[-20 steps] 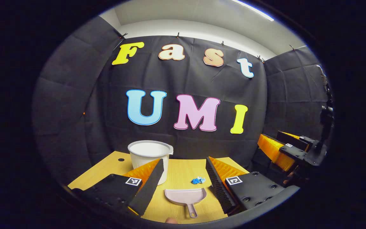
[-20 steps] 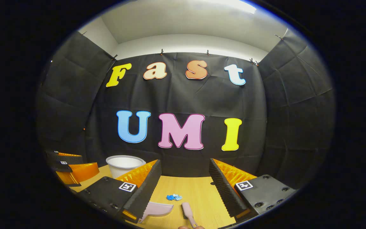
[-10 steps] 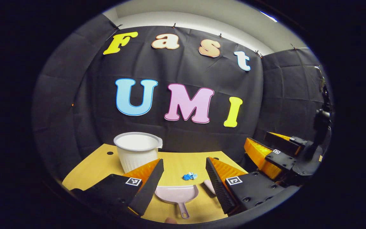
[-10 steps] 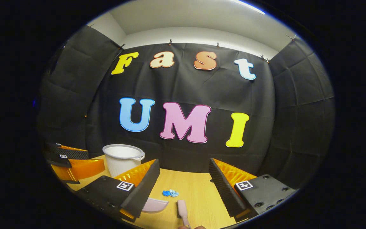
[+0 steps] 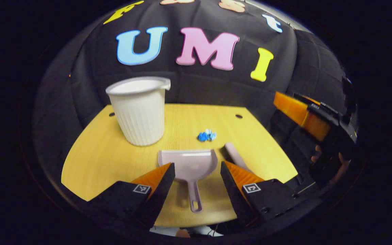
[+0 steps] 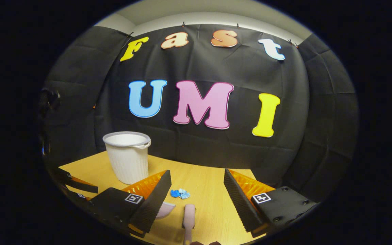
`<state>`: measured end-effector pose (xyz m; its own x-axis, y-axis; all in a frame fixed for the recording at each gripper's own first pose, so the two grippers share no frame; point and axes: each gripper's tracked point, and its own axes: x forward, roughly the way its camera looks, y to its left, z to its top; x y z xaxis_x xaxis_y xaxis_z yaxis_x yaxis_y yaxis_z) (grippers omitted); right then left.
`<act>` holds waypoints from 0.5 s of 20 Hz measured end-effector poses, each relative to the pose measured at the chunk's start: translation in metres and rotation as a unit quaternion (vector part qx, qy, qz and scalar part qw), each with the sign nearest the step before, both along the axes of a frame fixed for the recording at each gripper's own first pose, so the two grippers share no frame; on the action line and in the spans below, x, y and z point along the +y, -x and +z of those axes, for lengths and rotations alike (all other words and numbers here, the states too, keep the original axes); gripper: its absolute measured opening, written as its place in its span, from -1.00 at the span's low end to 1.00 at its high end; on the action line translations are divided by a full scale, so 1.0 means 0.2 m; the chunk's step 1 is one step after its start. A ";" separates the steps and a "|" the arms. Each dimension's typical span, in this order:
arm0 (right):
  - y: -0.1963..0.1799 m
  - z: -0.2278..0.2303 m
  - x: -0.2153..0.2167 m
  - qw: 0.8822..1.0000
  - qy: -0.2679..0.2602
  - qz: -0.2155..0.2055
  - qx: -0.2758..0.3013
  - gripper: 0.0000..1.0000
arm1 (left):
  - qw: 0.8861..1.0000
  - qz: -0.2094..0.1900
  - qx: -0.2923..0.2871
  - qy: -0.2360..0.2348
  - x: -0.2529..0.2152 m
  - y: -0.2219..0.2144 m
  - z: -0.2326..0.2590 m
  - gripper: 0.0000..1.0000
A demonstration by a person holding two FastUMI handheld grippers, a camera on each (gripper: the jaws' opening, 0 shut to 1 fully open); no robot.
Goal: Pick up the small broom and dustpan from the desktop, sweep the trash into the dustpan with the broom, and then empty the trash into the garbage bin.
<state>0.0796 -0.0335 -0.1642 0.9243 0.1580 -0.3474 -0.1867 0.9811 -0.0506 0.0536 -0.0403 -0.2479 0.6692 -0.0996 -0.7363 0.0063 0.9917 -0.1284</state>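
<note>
— Both cameras have tipped downward since a second ago, so more of the desktop is showing; what is the left gripper view giving us?

— It is showing the left gripper (image 5: 196, 170) hanging with its fingers spread wide, gripping nothing; the dustpan (image 5: 188, 163) is lying flat on the desktop (image 5: 94, 160) between them, its handle pointing back toward the camera; the broom (image 5: 235, 154) is lying just beside the dustpan's right edge; the blue trash (image 5: 206, 135) is sitting a little beyond both; the garbage bin (image 5: 138, 110) is standing upright to the left of the trash.

— And the other gripper there?

— The right gripper (image 5: 313, 117) is hovering at the right edge, off the desktop, with a hand (image 5: 333, 161) gripping it; I cannot tell its opening from here.

— The right gripper view, then?

— The right gripper (image 6: 197, 182) is showing its fingers spread apart and empty; the broom (image 6: 189, 214) is lying between them; the trash (image 6: 179, 193) is sitting just past it; the dustpan (image 6: 164, 209) is peeking out beside the left finger; the garbage bin (image 6: 127, 156) is standing farther left.
</note>
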 end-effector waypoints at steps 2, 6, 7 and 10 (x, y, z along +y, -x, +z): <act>-0.03 -0.11 0.00 0.999 -0.015 0.014 0.028 1.00 | 0.999 0.013 0.043 -0.005 0.00 0.04 -0.16 0.63; -0.04 -0.32 -0.01 0.995 -0.024 0.041 0.085 1.00 | 0.991 0.040 0.129 -0.011 -0.03 0.02 -0.40 0.63; -0.05 -0.37 -0.03 0.994 -0.024 0.045 0.094 1.00 | 0.988 0.037 0.149 -0.013 -0.03 0.01 -0.45 0.63; -0.02 -0.50 -0.06 0.989 -0.030 0.051 0.133 1.00 | 0.979 0.033 0.203 -0.017 -0.04 -0.01 -0.55 0.63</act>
